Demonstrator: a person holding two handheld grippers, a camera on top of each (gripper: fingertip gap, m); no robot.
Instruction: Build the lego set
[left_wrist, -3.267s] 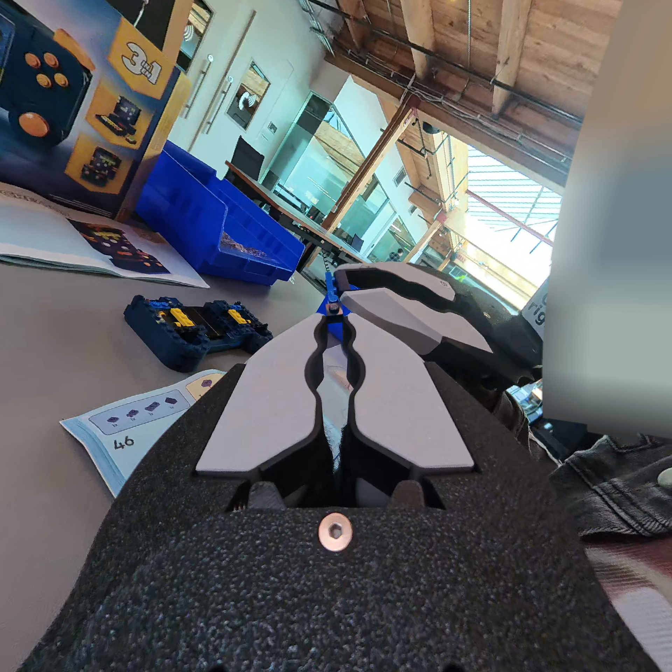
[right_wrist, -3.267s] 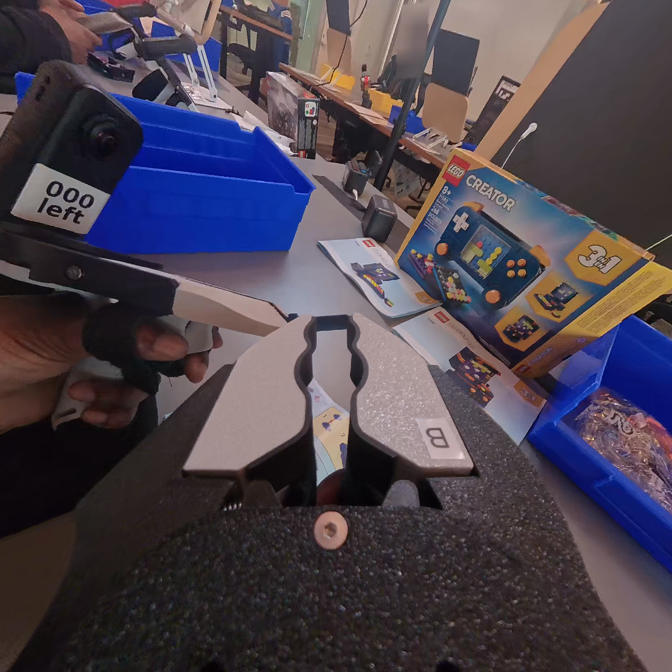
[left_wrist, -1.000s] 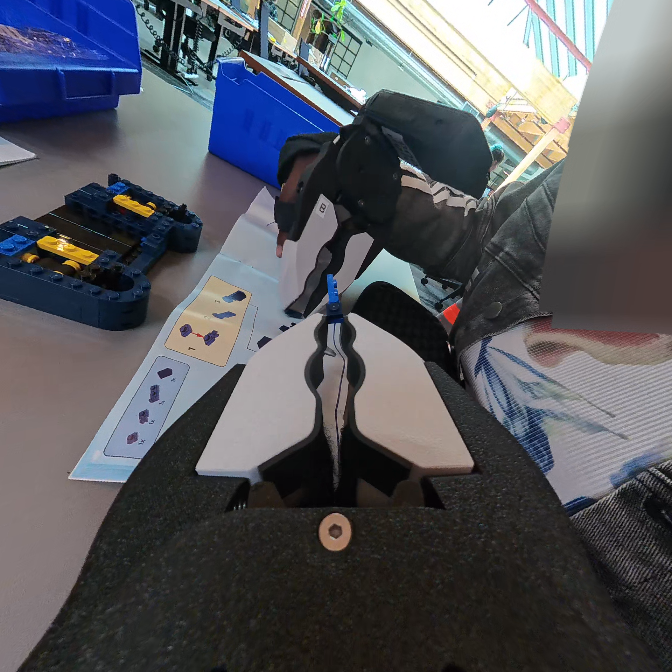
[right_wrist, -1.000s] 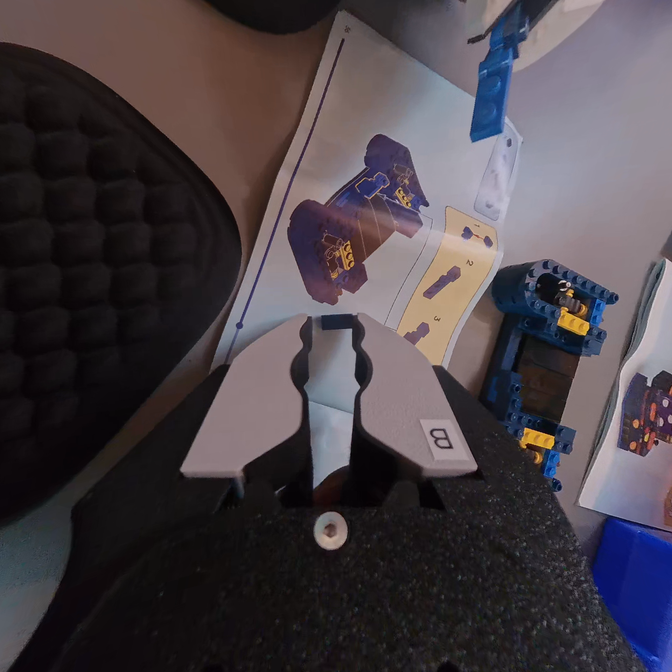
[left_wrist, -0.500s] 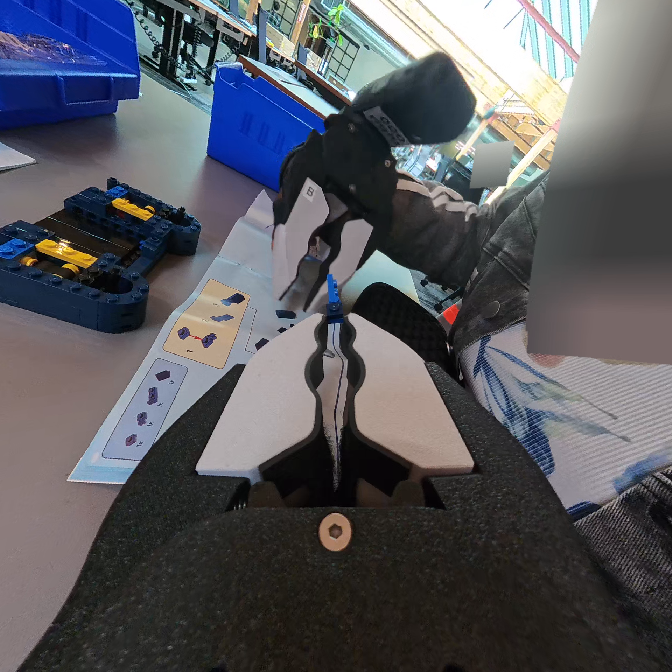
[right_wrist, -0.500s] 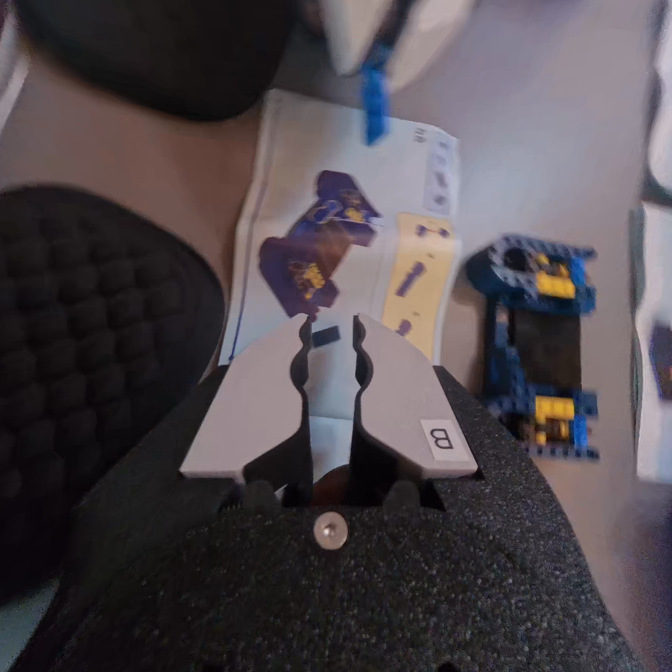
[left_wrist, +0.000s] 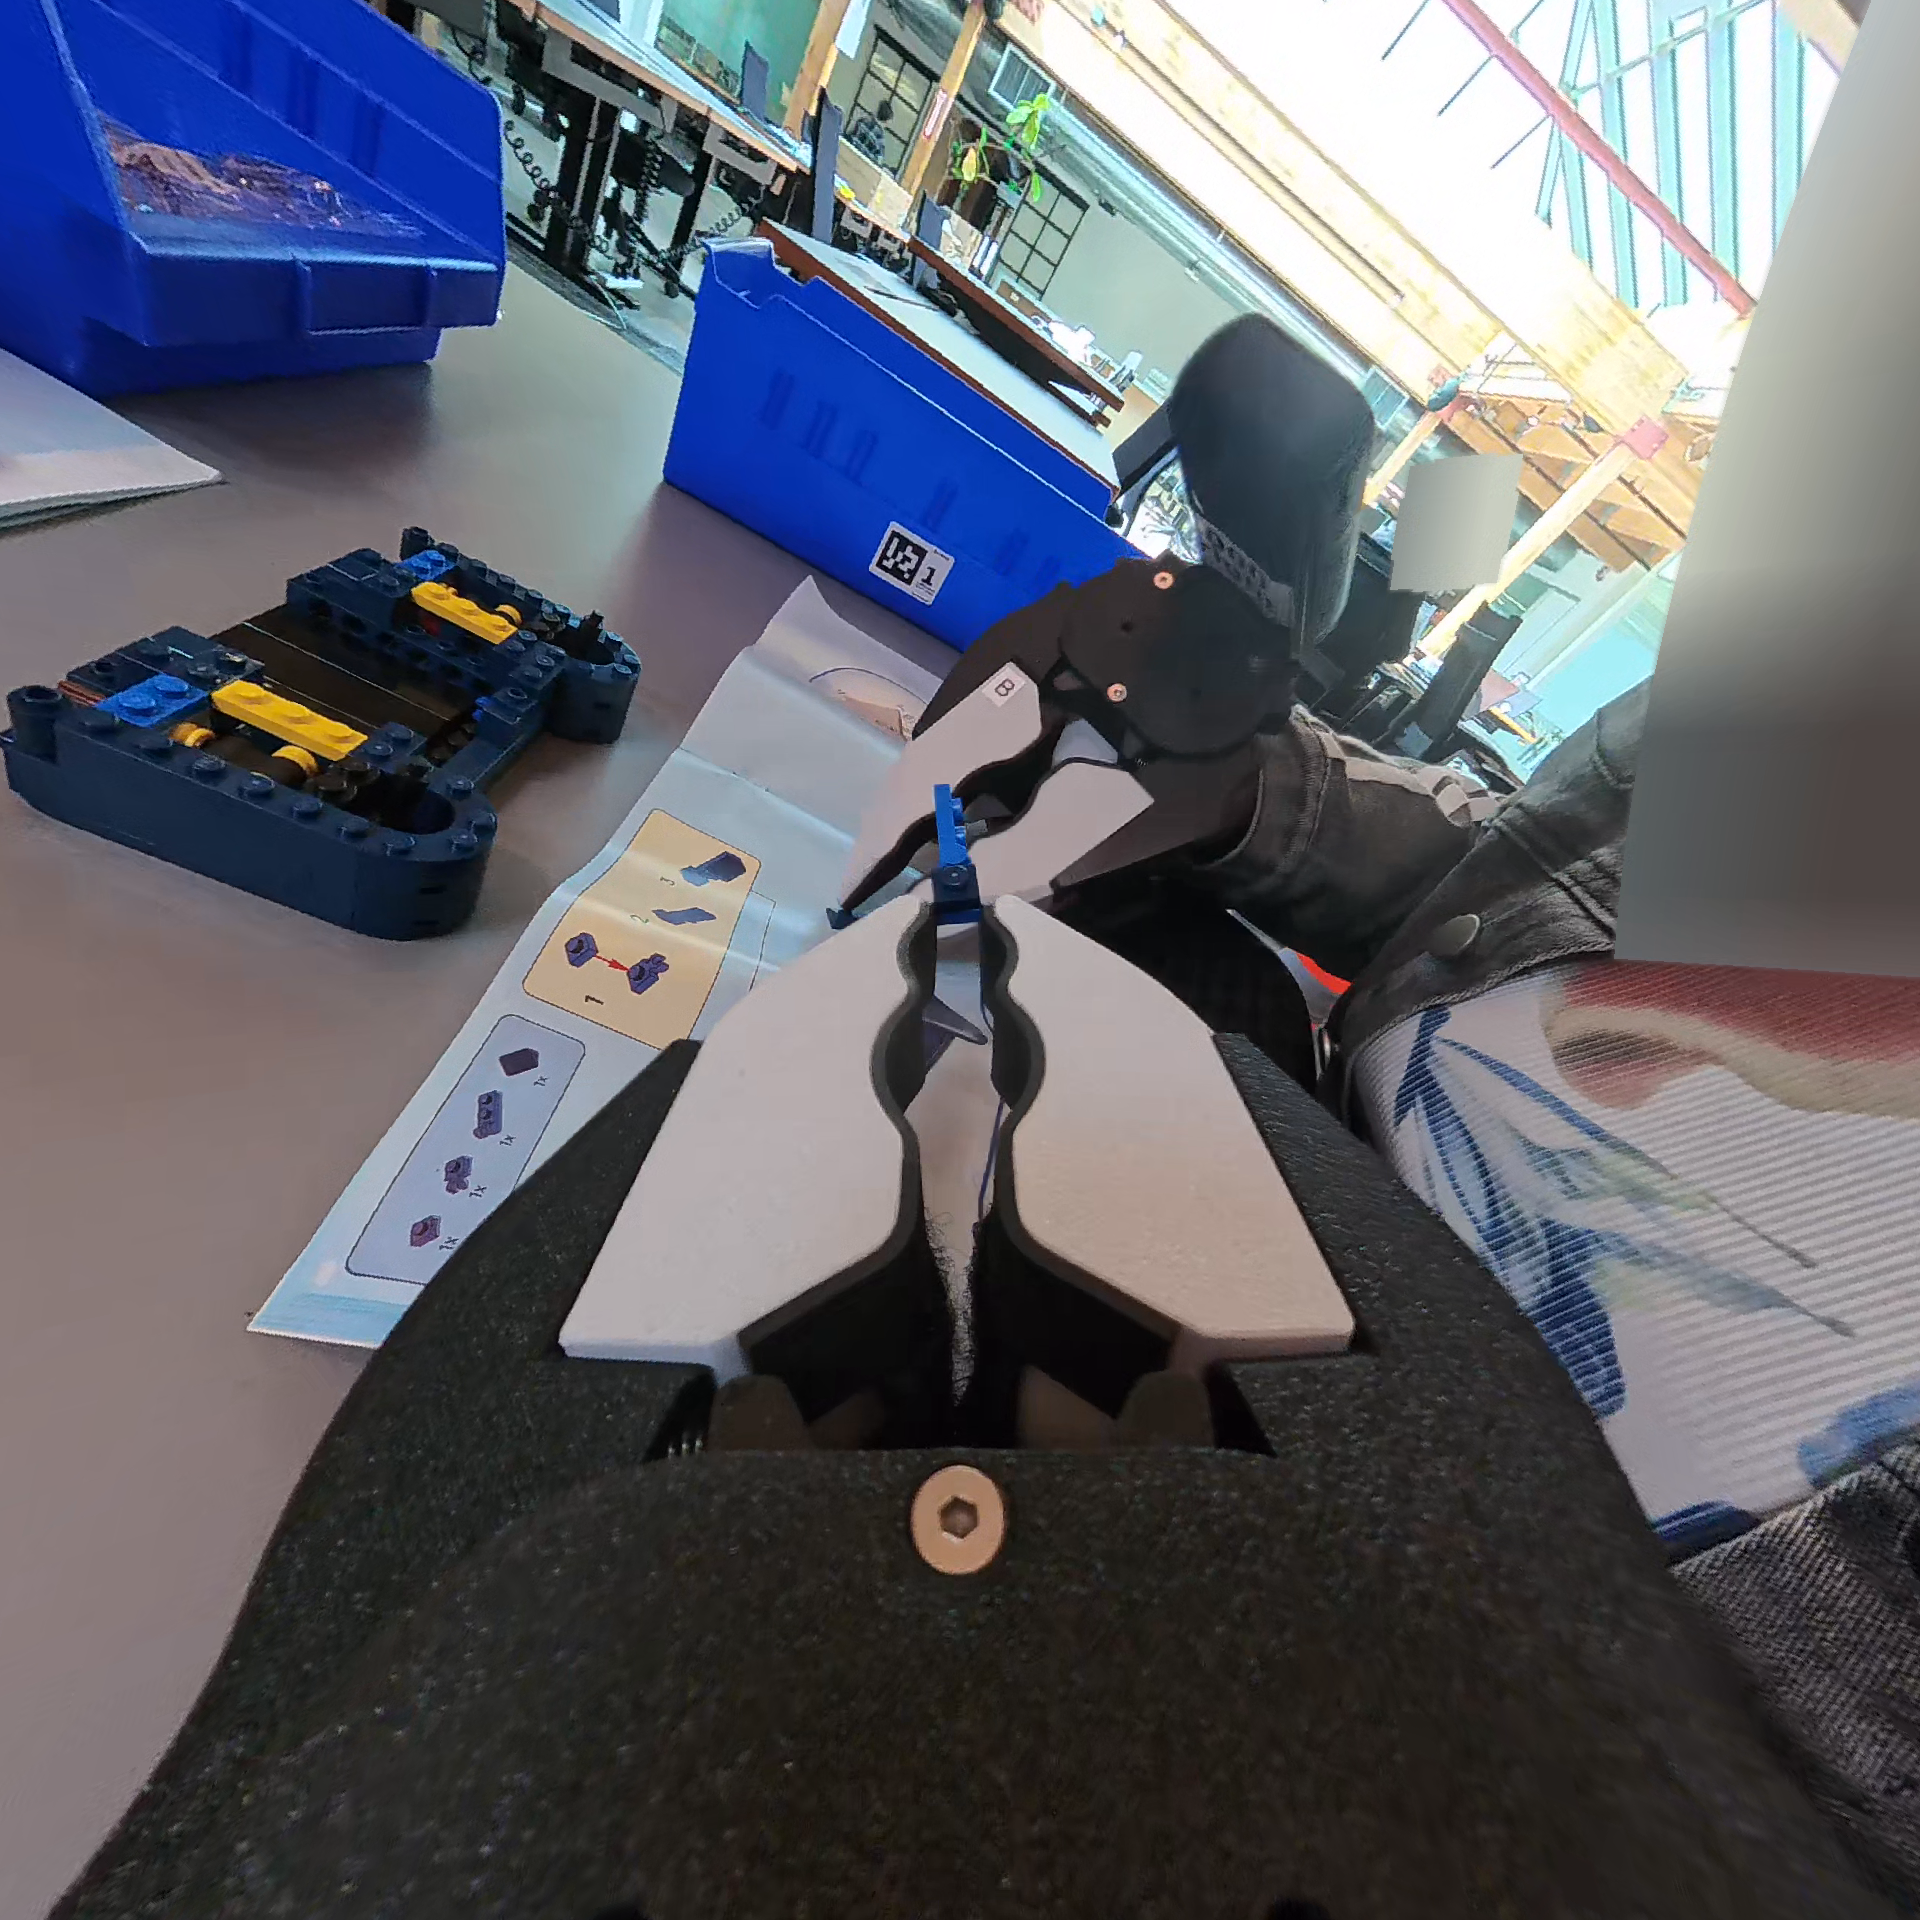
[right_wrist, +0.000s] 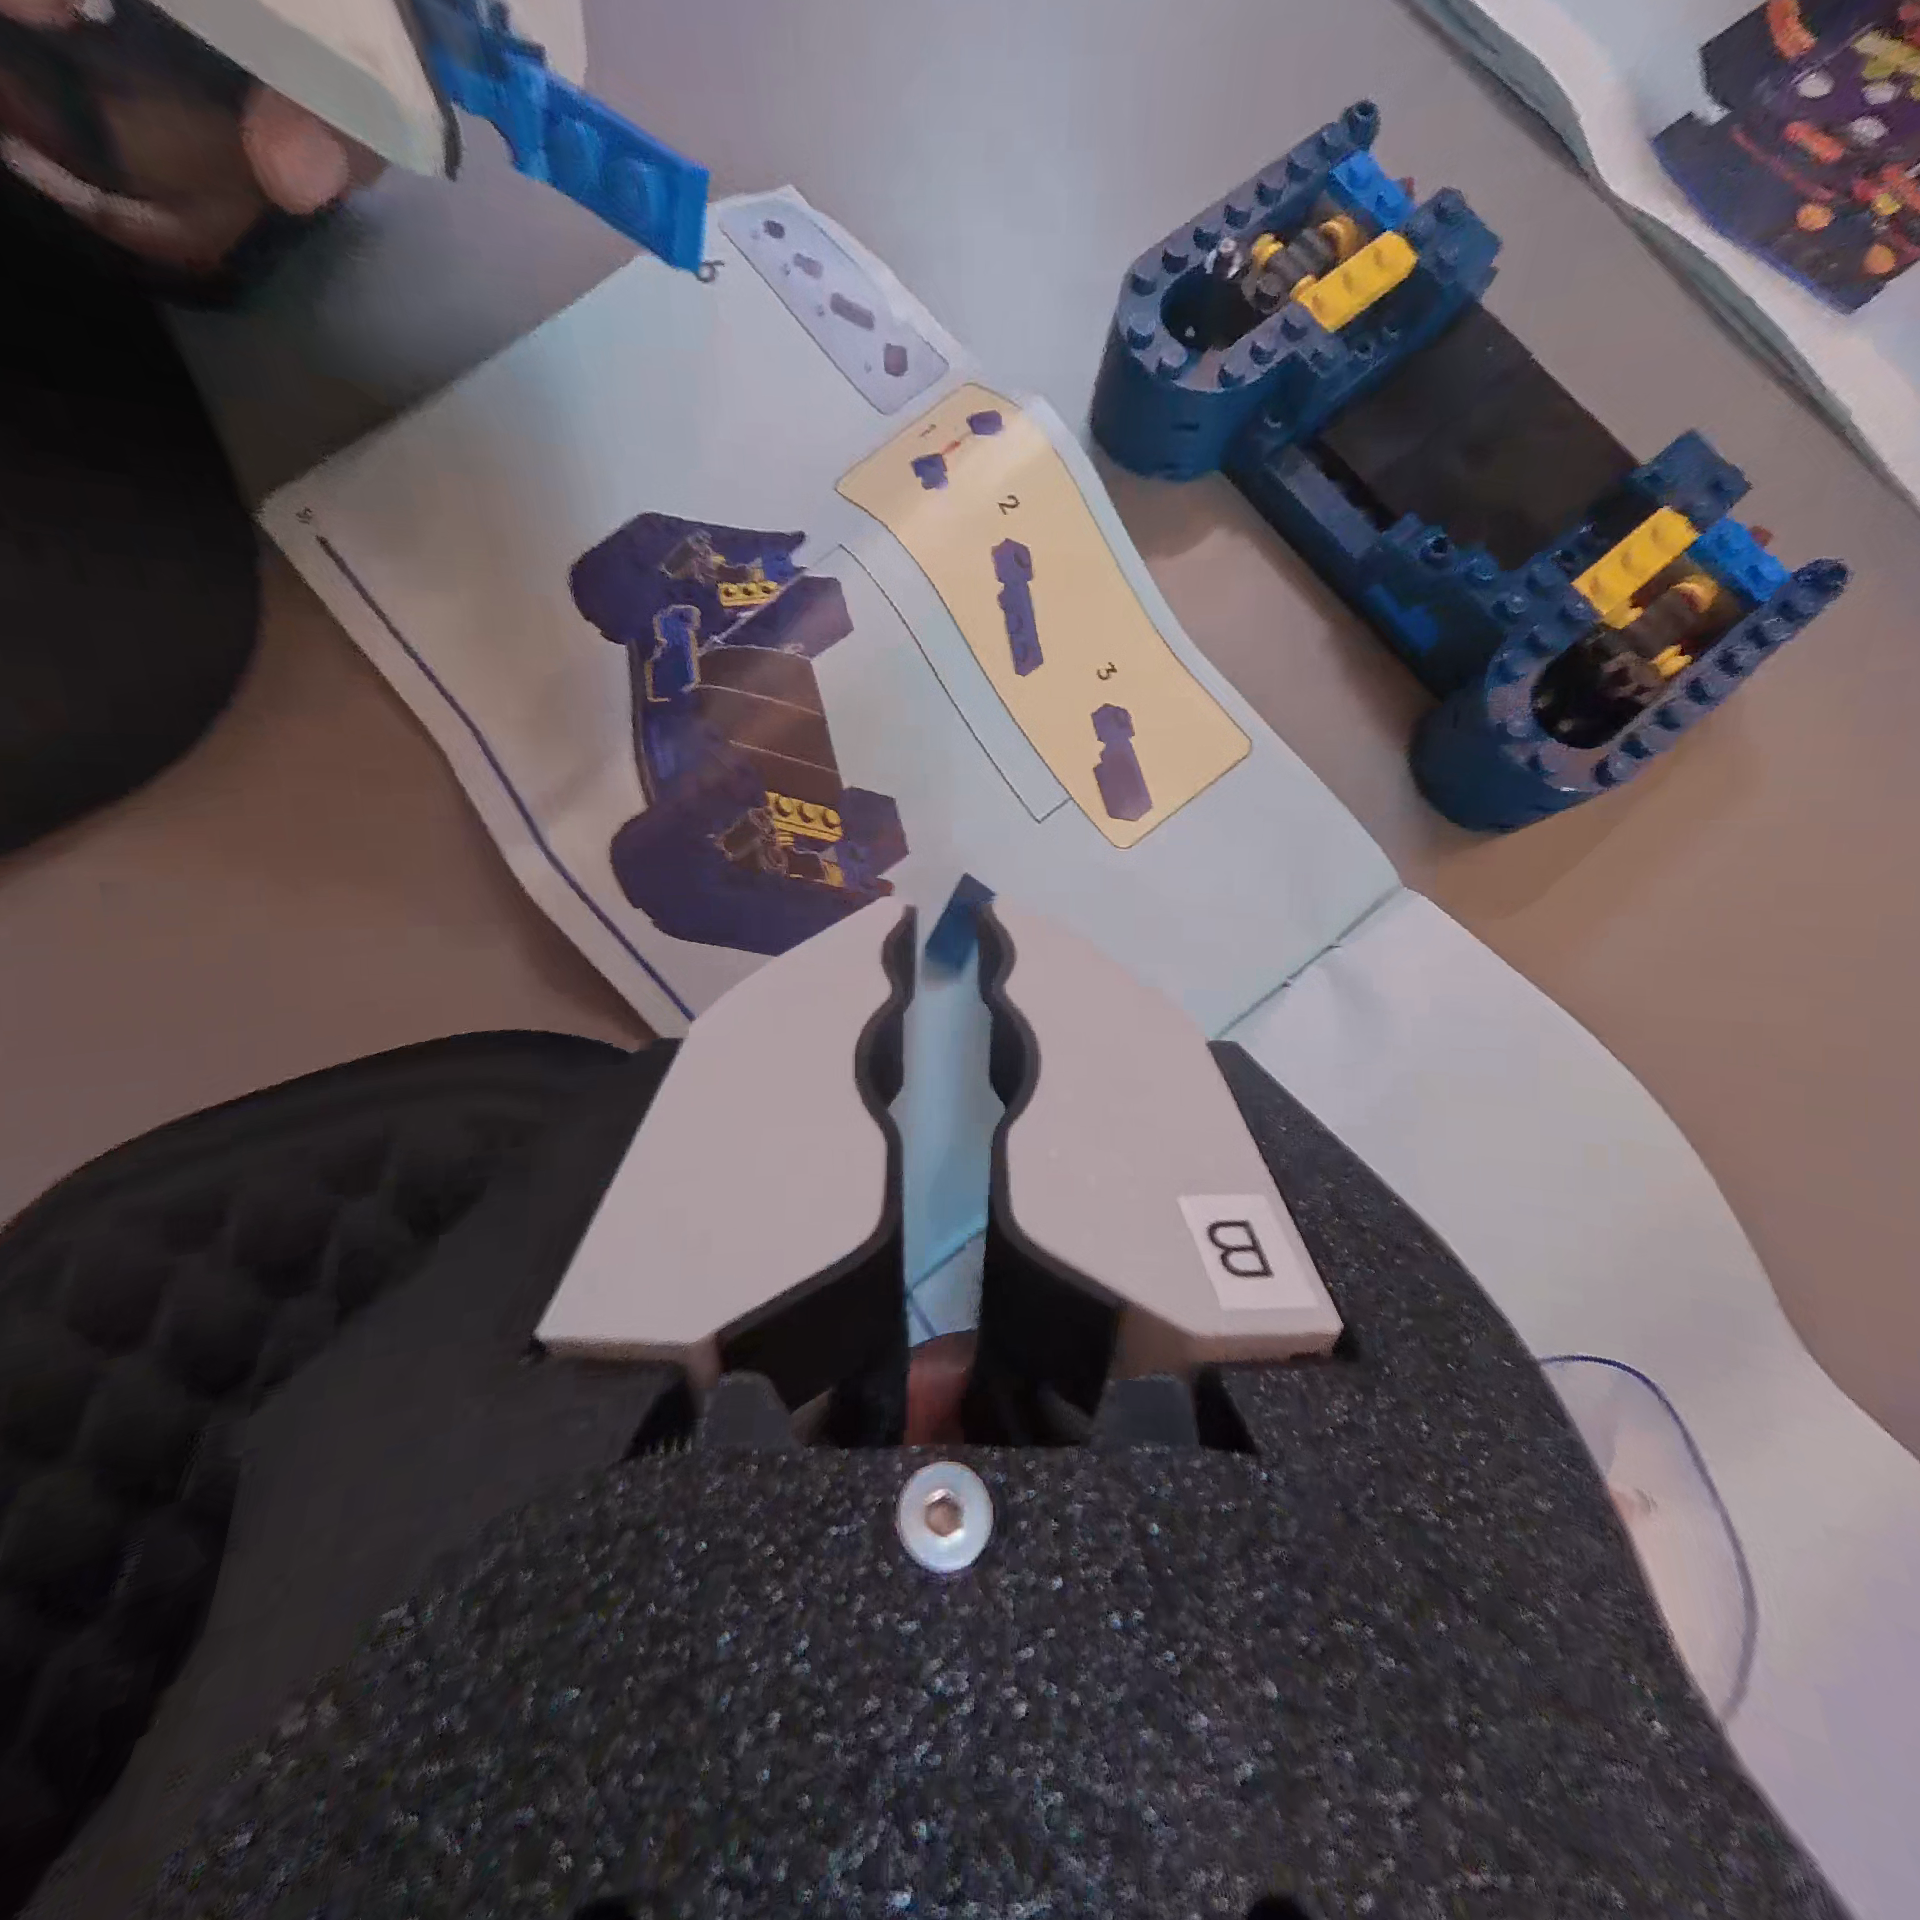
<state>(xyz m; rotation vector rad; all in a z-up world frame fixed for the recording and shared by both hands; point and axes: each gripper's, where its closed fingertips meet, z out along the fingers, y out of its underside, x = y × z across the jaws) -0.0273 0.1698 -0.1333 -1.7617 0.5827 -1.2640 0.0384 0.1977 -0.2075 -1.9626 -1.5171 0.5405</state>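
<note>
Above, we see the left gripper (left_wrist: 954, 914) with its fingers (left_wrist: 831, 1039) drawn narrow on a small blue brick assembly (left_wrist: 951, 862), pinched at the fingertips and rising upright beyond them. Our right gripper (right_wrist: 948, 935) likewise holds a small dark blue piece (right_wrist: 954, 925) between nearly closed fingers (right_wrist: 1101, 1101), tilted at their tips, just above the open instruction booklet (right_wrist: 727, 436) on the desk (right_wrist: 1662, 935). Beside the booklet sits a dark blue brick model (right_wrist: 1455, 468), well apart from both grippers.

Glossy plastic brick model (right_wrist: 1455, 499) lies beside a matt paper instruction sheet (right_wrist: 499, 457) on a smooth table (right_wrist: 1662, 987).
</note>
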